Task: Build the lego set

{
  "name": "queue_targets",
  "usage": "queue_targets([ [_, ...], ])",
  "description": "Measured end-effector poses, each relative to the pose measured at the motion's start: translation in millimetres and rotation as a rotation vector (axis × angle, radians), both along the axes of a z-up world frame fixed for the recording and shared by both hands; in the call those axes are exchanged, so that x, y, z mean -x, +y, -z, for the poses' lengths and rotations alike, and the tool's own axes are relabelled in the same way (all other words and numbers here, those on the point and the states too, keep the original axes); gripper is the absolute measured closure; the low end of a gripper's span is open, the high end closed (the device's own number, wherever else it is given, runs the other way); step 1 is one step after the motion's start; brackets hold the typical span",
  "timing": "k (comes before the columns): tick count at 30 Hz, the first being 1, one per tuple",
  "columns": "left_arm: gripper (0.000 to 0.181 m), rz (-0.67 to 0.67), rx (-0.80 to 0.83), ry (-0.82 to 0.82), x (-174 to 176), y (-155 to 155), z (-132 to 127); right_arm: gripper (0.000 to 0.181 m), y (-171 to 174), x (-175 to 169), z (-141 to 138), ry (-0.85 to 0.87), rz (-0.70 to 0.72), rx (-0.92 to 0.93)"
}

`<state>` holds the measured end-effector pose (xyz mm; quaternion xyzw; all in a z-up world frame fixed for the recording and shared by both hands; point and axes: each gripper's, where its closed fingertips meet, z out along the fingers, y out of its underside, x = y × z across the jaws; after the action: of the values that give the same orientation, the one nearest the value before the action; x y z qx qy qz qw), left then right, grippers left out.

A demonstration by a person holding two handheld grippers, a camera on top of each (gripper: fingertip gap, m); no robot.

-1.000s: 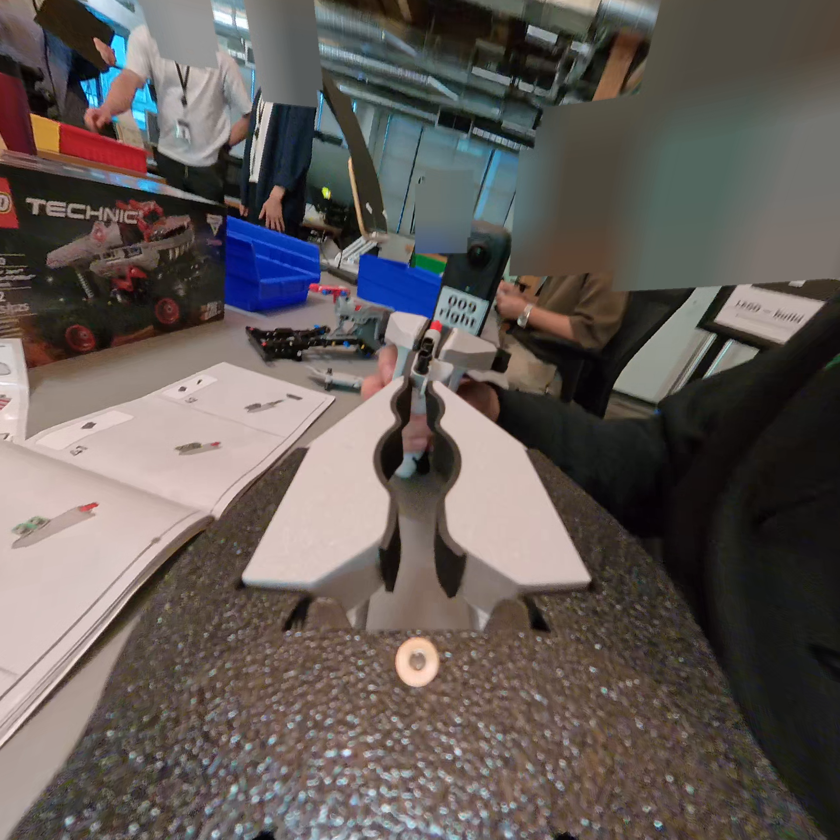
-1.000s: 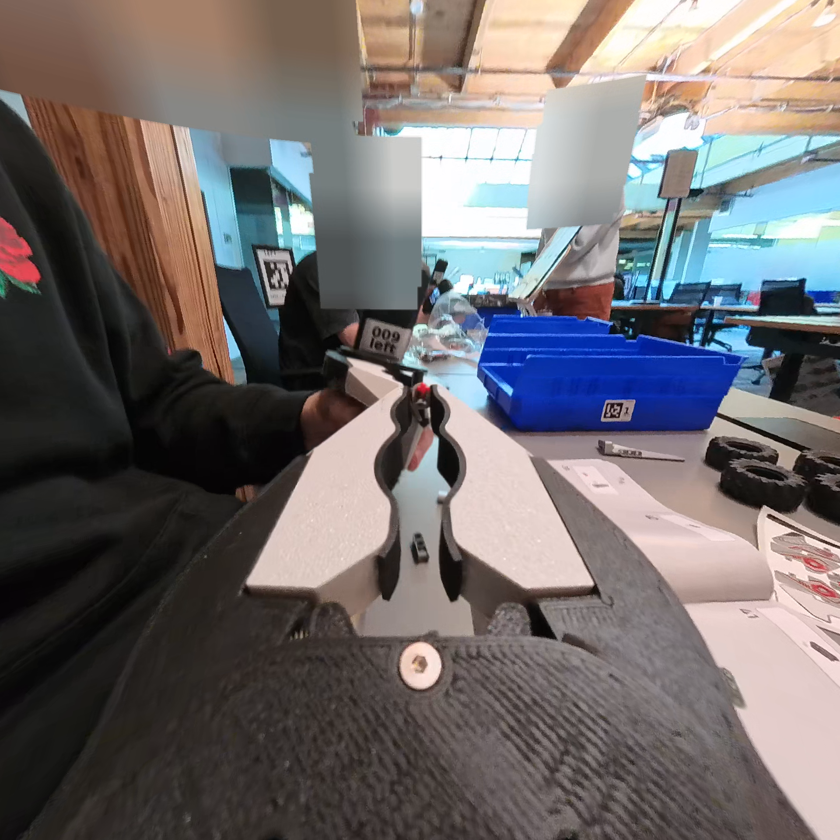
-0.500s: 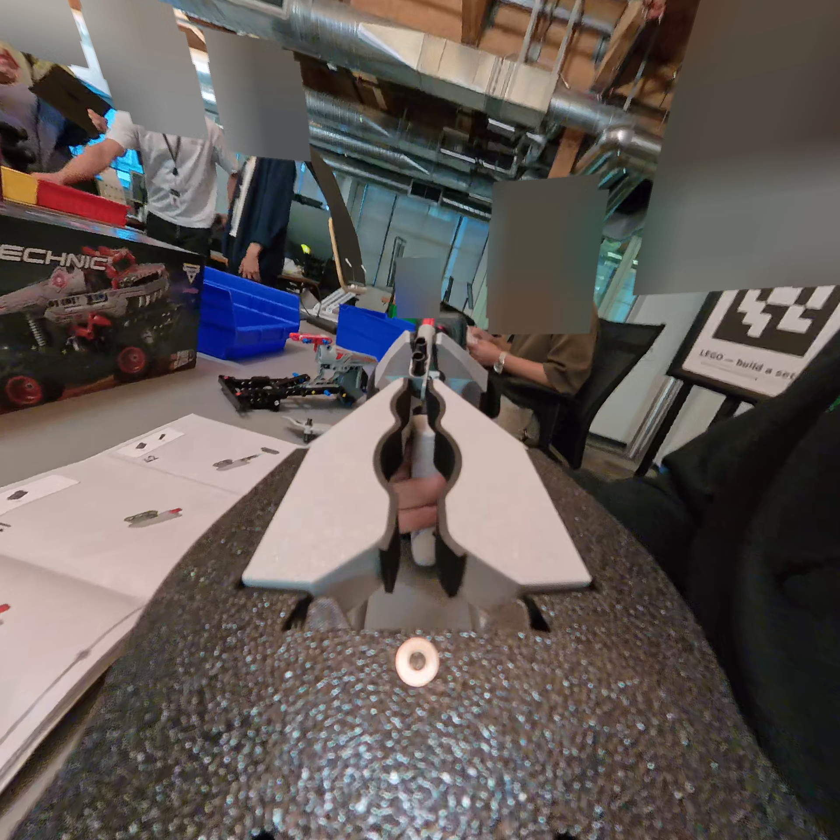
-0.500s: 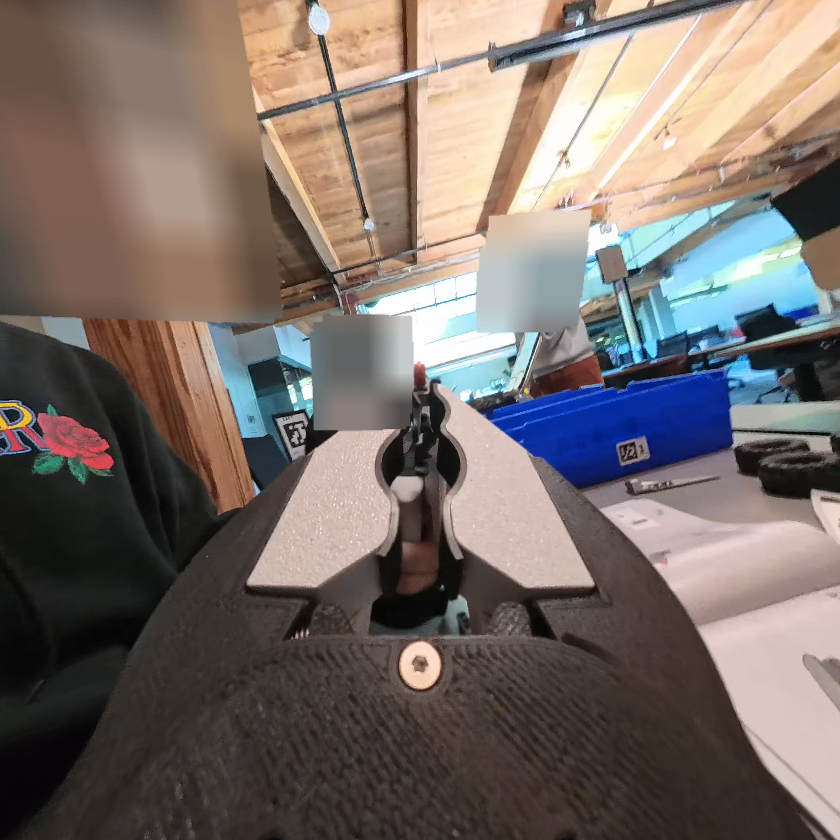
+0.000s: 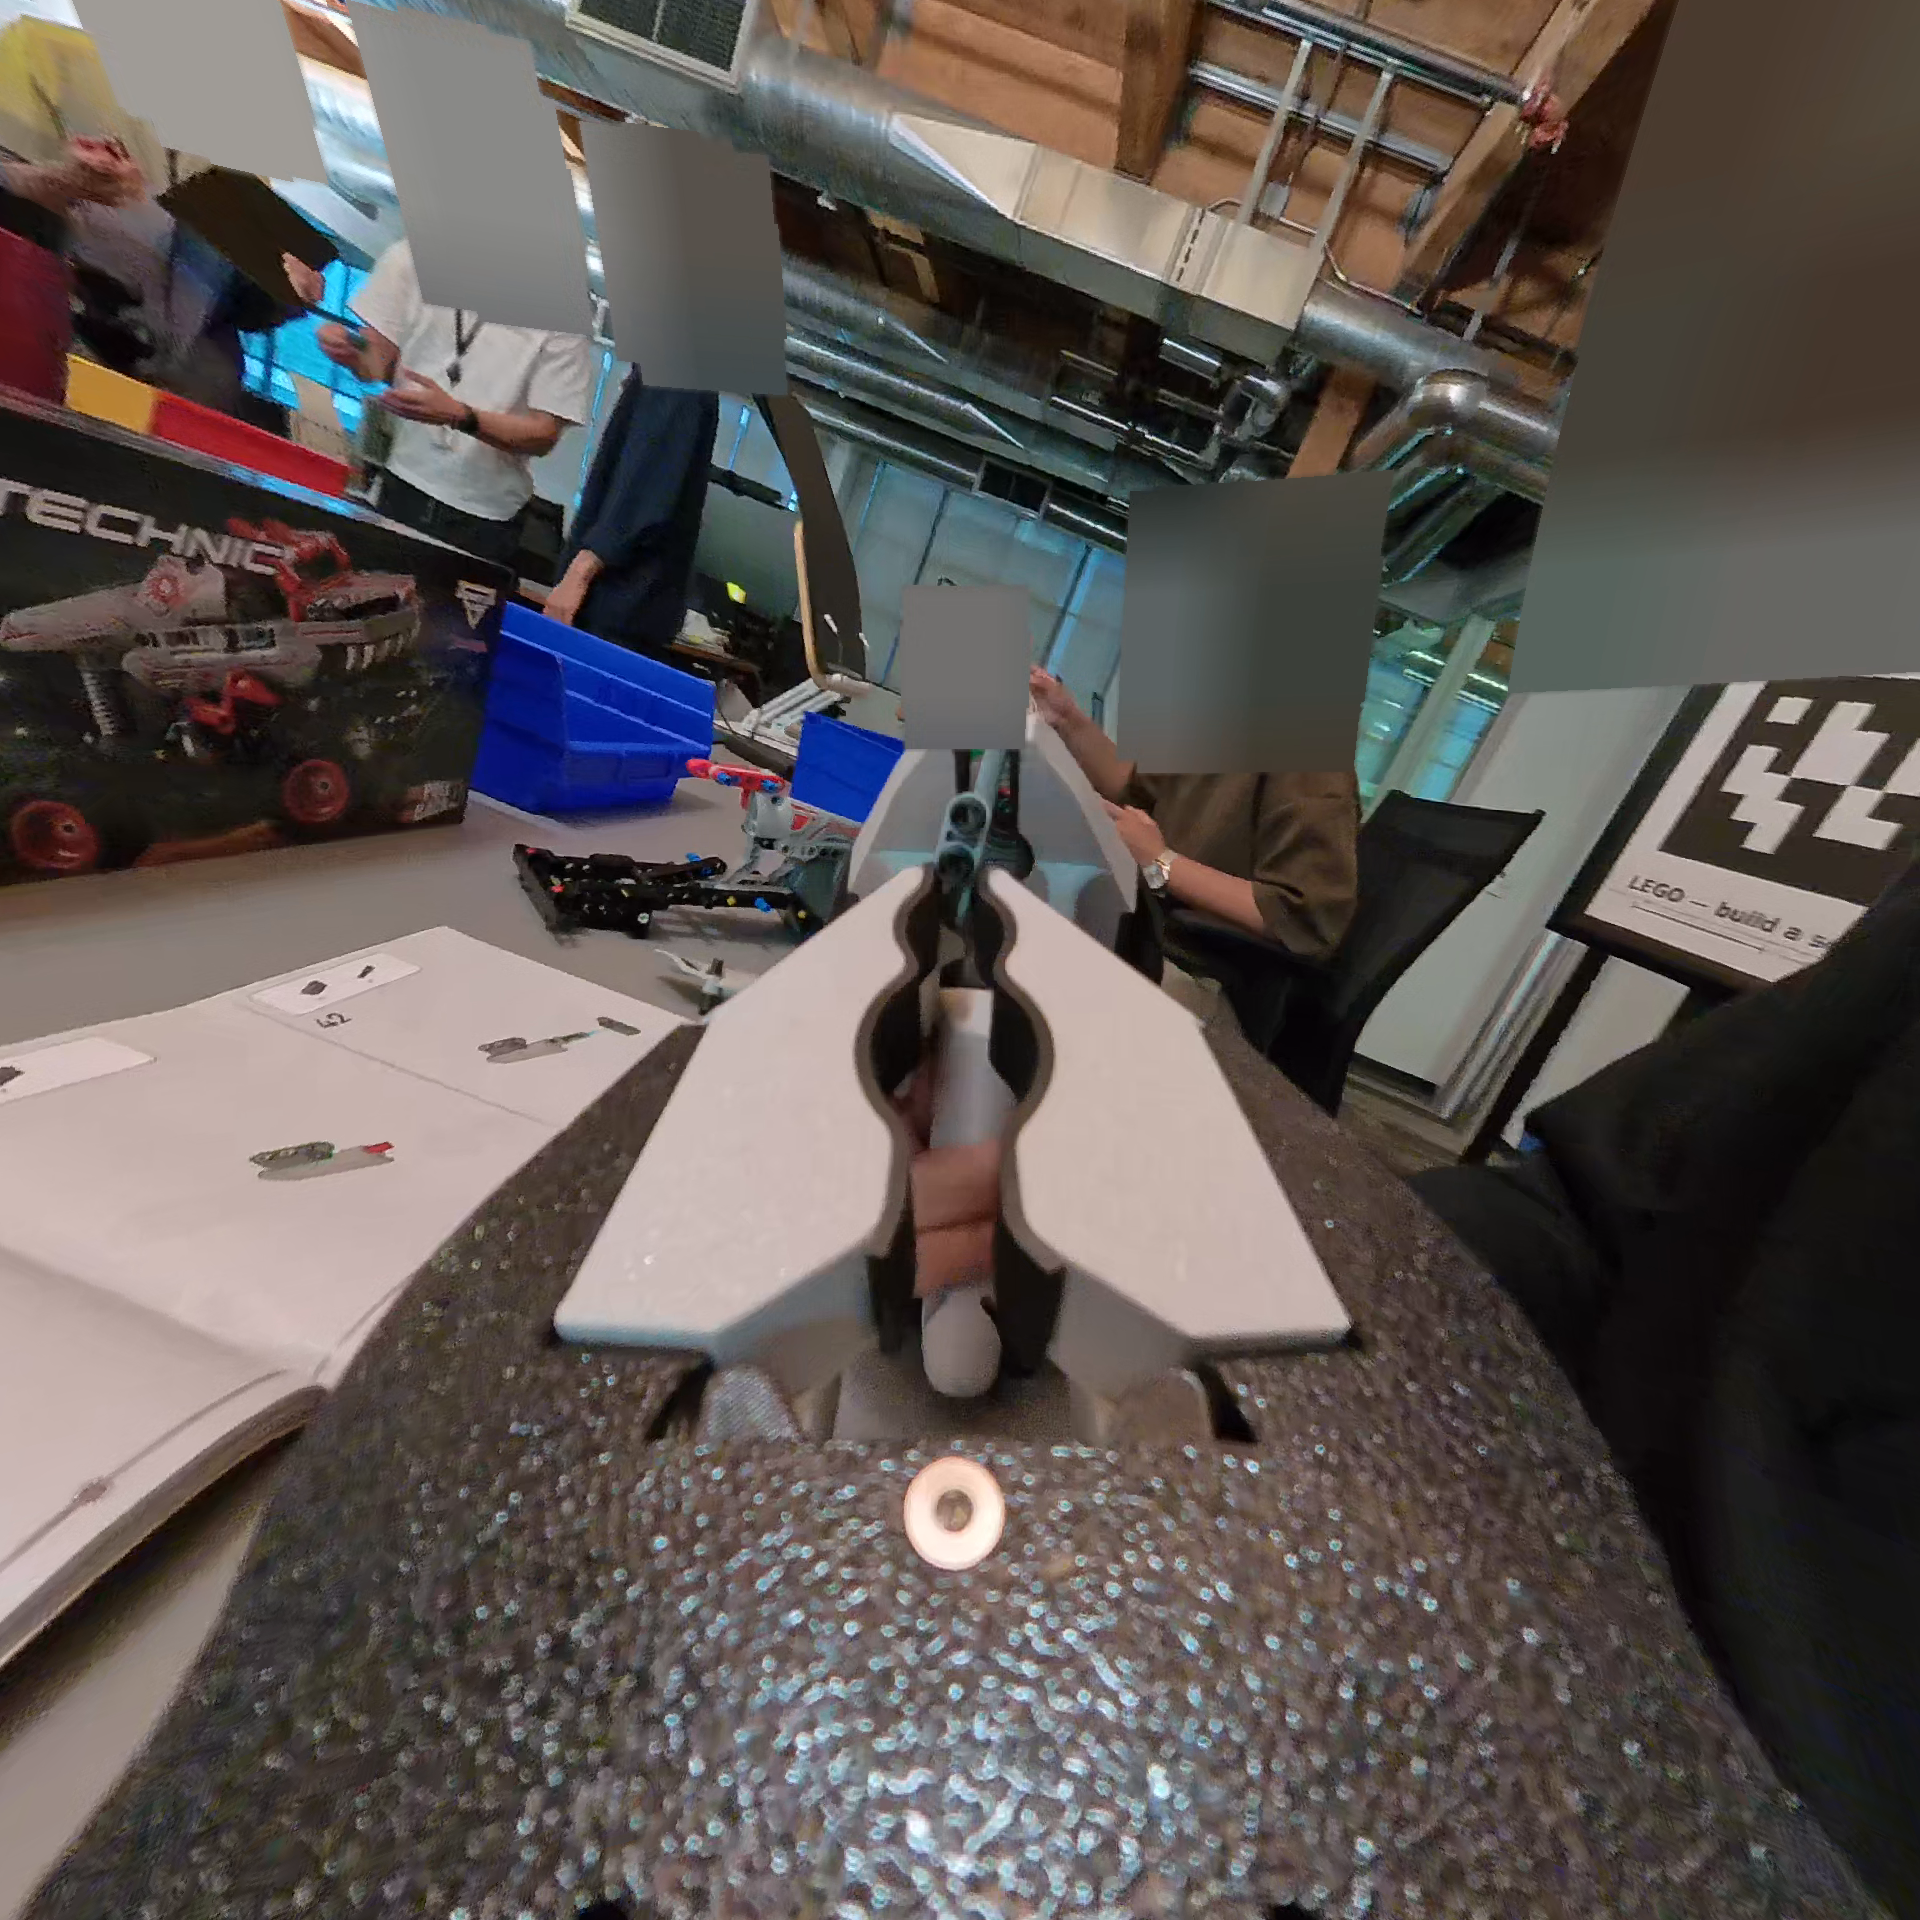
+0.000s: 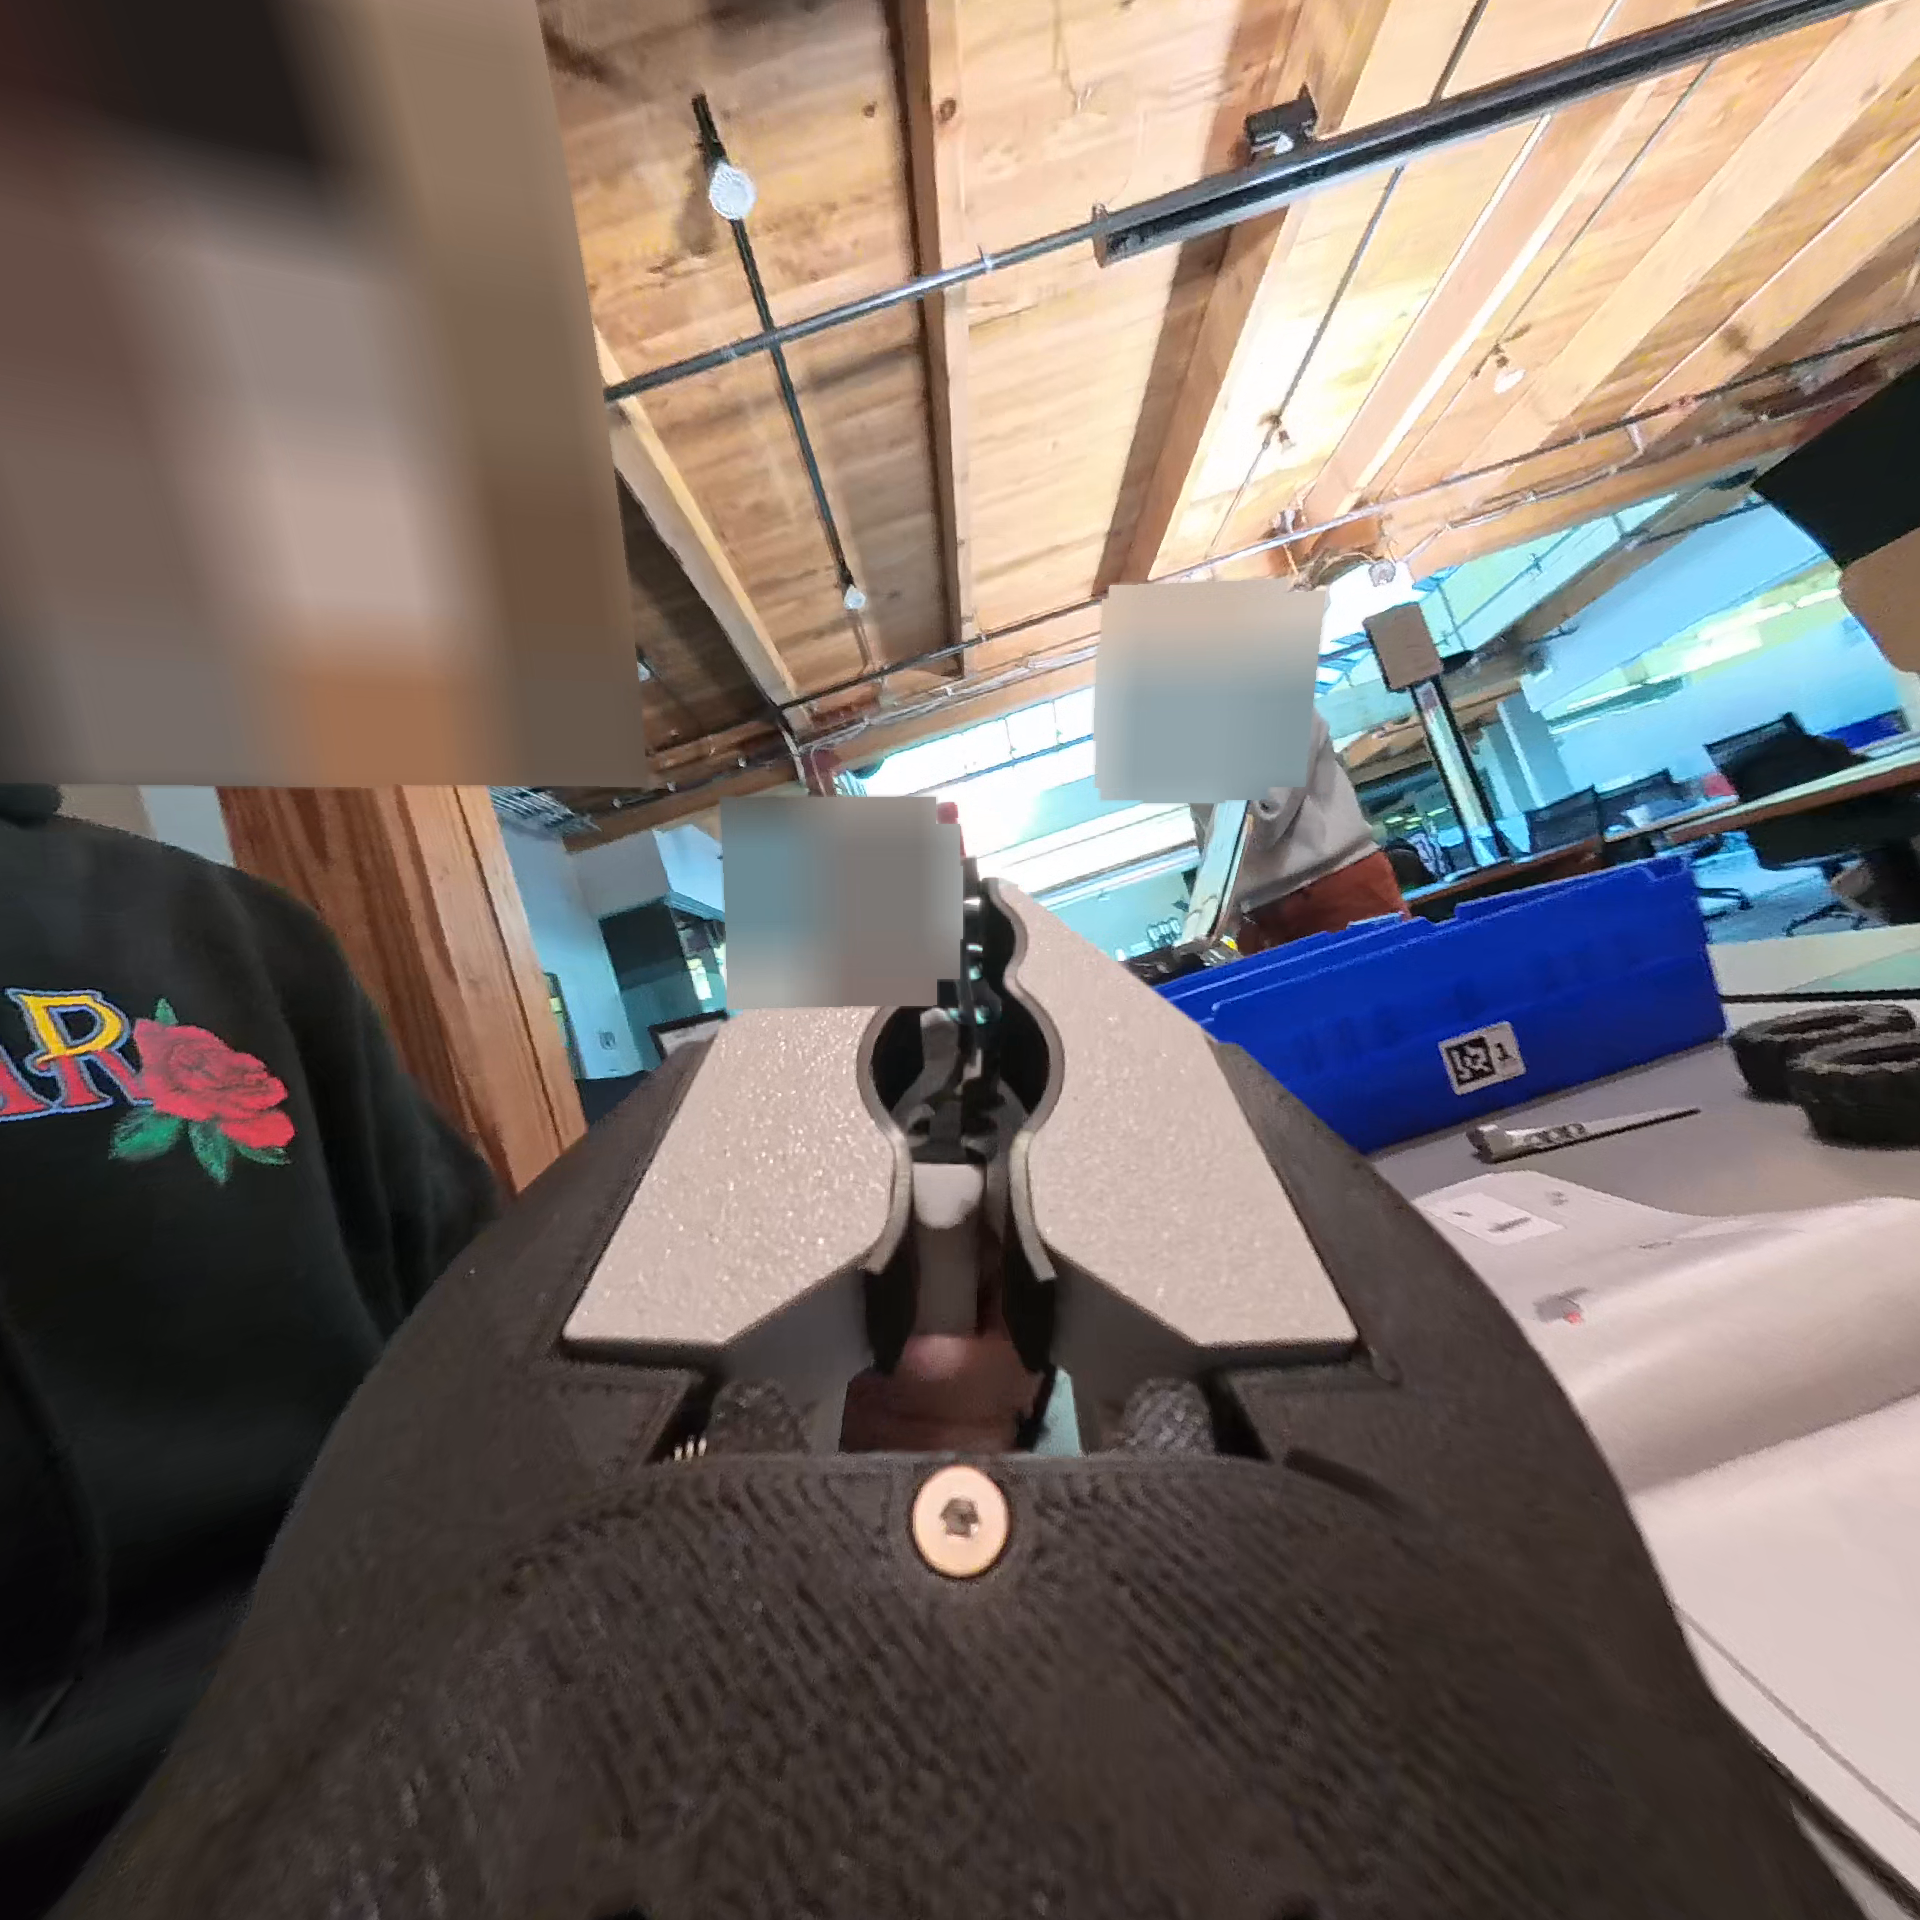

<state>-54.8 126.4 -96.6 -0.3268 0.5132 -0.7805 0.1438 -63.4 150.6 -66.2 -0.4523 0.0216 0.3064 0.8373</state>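
In the left wrist view my left gripper (image 5: 961, 883) is shut on a small lego assembly. Its dark grey beam with round holes (image 5: 961, 831) sticks out past the fingertips, and a light grey part (image 5: 966, 1101) lies back between the fingers. My right gripper faces it head-on, just beyond the tips, mostly hidden. In the right wrist view my right gripper (image 6: 982, 914) is shut on the same assembly's black and grey end (image 6: 971, 997), with a red tip (image 6: 948, 816) above. A blur patch hides its left fingertip. Both grippers are raised off the table and tilted upward.
An open instruction booklet (image 5: 260, 1143) lies at the left, with the set's box (image 5: 208, 675), blue bins (image 5: 592, 717) and a partly built black chassis (image 5: 644, 883) behind it. In the right wrist view a blue bin (image 6: 1455, 997), black tyres (image 6: 1829, 1060) and a loose grey part (image 6: 1558, 1132) are on the table. People stand and sit nearby. Both grippers' tips are close together, under 4 cm apart.
Both grippers have risen and tilted upward, so more ceiling shows. They have closed in on each other, and the held assembly now reaches deeper between both pairs of fingers.
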Motion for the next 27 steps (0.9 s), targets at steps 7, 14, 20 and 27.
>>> queue_targets([
  [7,0.179,-0.063,-0.093,-0.018,0,7,2,0.176,2,2,1,-0.020,-0.057,0.023],
  [14,0.181,-0.026,0.032,0.027,0,11,-3,0.173,-1,0,2,-0.036,-0.029,0.018],
  [20,0.181,-0.010,0.142,0.095,-2,11,-3,0.172,-1,-4,3,-0.056,0.013,0.033],
  [27,0.171,0.005,-0.072,0.108,-3,12,11,0.178,-1,-8,11,-0.095,0.007,0.124],
])
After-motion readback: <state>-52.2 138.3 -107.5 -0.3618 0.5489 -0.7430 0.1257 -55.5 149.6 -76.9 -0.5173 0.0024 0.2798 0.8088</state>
